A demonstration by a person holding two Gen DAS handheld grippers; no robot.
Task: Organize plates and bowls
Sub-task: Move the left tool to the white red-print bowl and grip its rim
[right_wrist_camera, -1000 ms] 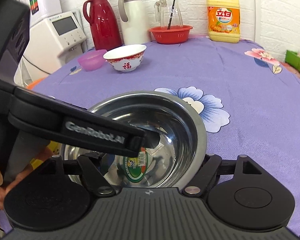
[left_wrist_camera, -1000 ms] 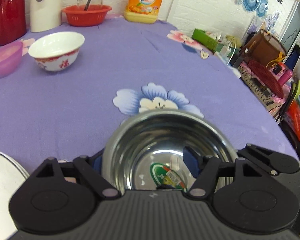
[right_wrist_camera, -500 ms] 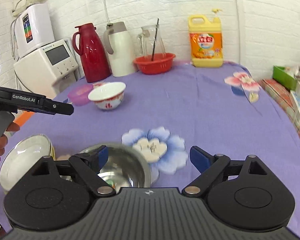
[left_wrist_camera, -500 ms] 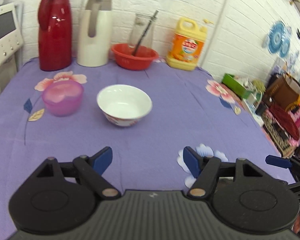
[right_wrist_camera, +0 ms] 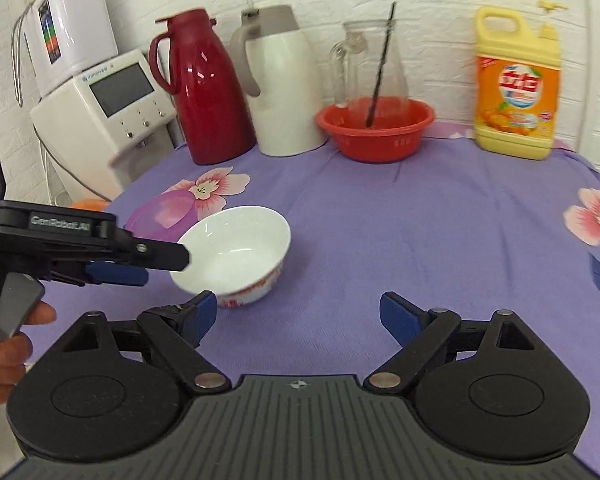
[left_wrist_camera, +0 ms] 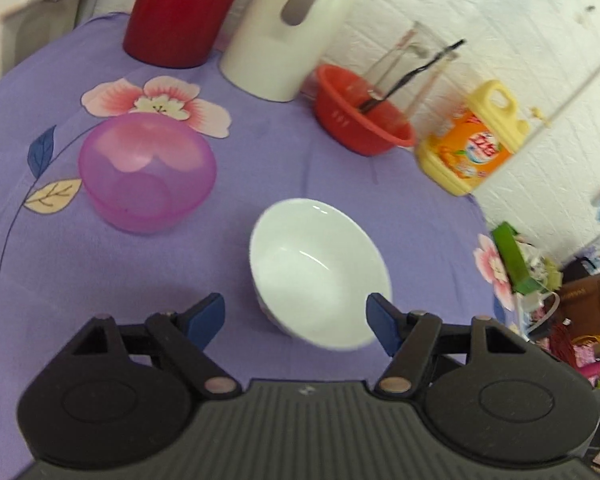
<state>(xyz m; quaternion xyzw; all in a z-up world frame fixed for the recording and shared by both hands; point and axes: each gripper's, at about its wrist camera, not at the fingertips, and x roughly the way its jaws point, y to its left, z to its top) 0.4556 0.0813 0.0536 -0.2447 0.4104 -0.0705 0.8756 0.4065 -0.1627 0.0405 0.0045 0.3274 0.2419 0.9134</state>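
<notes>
We see our left gripper spread wide, its blue pads on either side of the near rim of the white bowl; whether either pad touches the rim we cannot tell, and the jaws grip nothing; in the right wrist view this gripper reaches in level from the left, a hand on its handle below, its tip at the bowl's near-left rim. Our right gripper is likewise wide apart and empty, above the purple tablecloth, with the bowl just ahead of its left finger. The bowl sits upright on the cloth; a pink plastic bowl stands near it, toward the red thermos.
</notes>
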